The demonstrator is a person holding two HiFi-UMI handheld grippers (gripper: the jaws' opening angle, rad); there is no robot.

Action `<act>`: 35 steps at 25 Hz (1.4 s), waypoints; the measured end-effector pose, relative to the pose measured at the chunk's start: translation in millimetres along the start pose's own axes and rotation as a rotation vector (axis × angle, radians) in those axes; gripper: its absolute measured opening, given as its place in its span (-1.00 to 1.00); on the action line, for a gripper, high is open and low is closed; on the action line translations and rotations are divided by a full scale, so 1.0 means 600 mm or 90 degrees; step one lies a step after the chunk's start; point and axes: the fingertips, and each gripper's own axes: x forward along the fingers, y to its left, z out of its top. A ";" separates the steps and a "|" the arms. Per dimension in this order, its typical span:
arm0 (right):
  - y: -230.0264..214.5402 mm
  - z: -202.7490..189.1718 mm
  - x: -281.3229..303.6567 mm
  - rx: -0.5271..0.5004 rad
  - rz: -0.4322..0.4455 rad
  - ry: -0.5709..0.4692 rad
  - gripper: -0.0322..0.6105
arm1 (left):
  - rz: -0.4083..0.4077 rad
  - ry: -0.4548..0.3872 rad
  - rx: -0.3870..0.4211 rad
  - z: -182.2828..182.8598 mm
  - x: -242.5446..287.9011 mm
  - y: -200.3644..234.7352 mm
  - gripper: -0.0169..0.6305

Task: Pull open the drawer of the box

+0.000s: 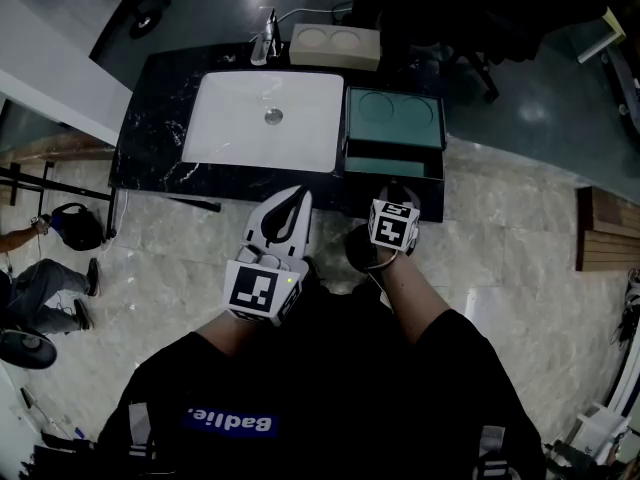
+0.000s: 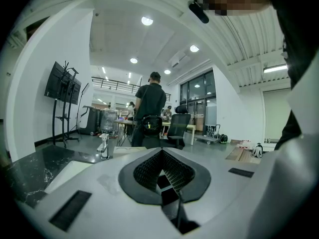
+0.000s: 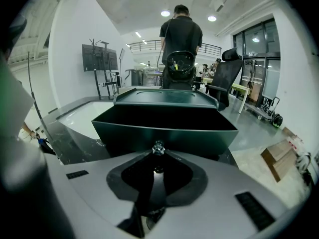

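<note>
the right hand-held gripper [image 3: 158, 152] pinches the small knob [image 3: 158, 146] of the drawer [image 3: 164, 126] fronting the green box [image 3: 164, 96], while the left hand-held gripper [image 2: 161, 158] is closed on nothing, so the unbraced box could slide.

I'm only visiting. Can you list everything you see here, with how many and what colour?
counter: 1, black marbled, centre
sink: 1, white, set in the counter
tap: 1, metal, behind the sink
beige box: 1, beige, beside the tap
green box: 1, dark green, right of the sink
drawer: 1, dark green, pulled out of the green box
knob: 1, clear, drawer front
standing person: 1, black clothes, beyond the counter
left gripper: 1, white, shut, empty
right gripper: 1, white, shut on the knob
</note>
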 end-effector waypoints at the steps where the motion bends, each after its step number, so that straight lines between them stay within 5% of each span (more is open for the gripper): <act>1: 0.000 0.000 -0.003 -0.001 -0.001 0.001 -0.70 | -0.004 -0.004 0.000 0.000 0.000 -0.002 -0.99; 35: 0.008 -0.037 -0.034 -0.010 -0.003 0.009 -0.70 | -0.046 -0.019 0.006 0.011 -0.001 -0.020 -0.99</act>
